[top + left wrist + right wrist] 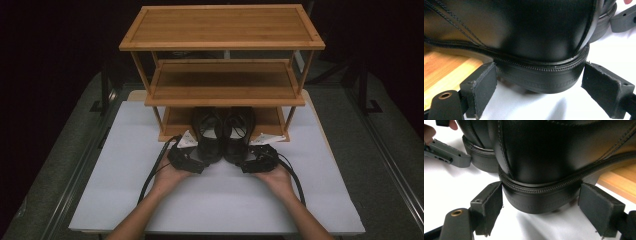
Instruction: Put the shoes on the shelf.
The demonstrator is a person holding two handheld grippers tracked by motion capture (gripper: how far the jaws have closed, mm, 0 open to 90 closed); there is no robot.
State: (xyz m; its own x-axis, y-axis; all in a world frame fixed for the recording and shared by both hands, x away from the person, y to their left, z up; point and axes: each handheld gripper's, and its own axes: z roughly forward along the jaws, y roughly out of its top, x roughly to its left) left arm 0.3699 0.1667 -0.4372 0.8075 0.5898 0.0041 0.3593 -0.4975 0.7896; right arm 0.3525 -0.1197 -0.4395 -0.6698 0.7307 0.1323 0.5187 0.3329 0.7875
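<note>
Forearms reach in from the near edge of the bench [125,200], each with a hand-held gripper at a shoe heel: the left hand-held gripper [539,82] stands wide around the left shoe [209,134], one pad [482,86] about touching the sole and the other clear, and the right hand-held gripper [540,206] brackets the right shoe [239,134] likewise, not clamped. Both shoes sit side by side, toes on the bottom shelf of the rack [222,85], heels on the bench. To do this well, I would centre each heel between the pads, close squarely on the sole, then move both shoes together and level.
</note>
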